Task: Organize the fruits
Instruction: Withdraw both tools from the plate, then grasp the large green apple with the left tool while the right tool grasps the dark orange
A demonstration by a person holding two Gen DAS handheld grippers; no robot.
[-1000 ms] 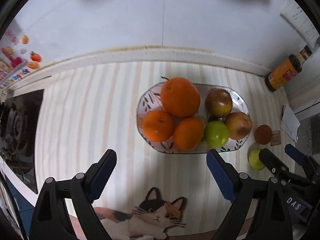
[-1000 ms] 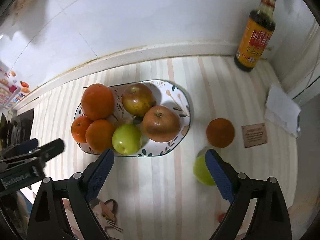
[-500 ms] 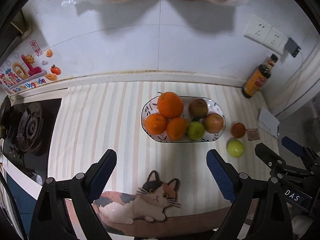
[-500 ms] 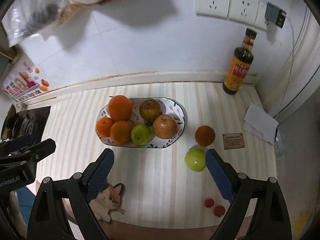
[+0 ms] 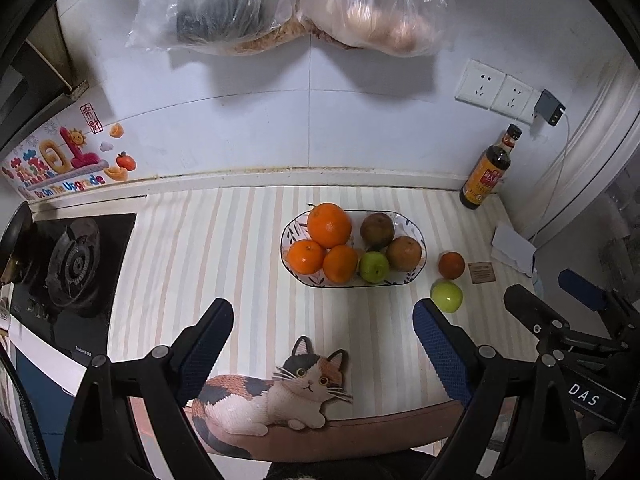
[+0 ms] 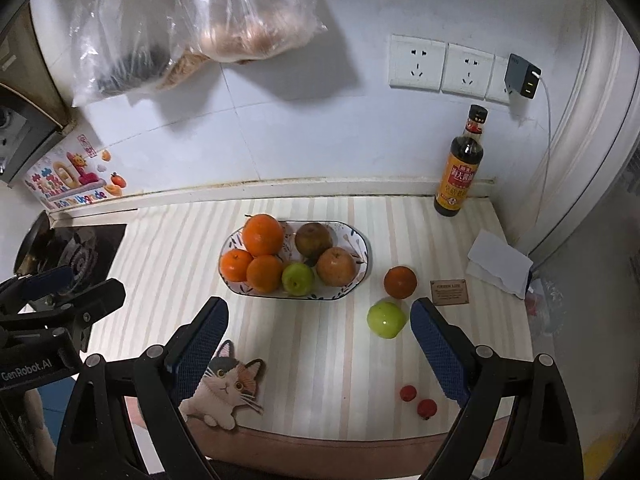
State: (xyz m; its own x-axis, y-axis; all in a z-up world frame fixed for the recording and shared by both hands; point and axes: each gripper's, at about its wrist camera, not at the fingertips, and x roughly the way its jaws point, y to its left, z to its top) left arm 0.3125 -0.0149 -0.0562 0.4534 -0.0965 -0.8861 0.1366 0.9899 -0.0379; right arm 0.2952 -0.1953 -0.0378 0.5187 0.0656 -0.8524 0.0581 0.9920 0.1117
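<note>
Both tools, left tool and right tool, hang spread and empty above the counter, so we judge the next move as lowering onto the green apple lying beside the bowl.

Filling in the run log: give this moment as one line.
left gripper: open, empty | right gripper: open, empty | patterned oval fruit bowl: six fruits | loose green apple and dark orange: on striped mat
</note>
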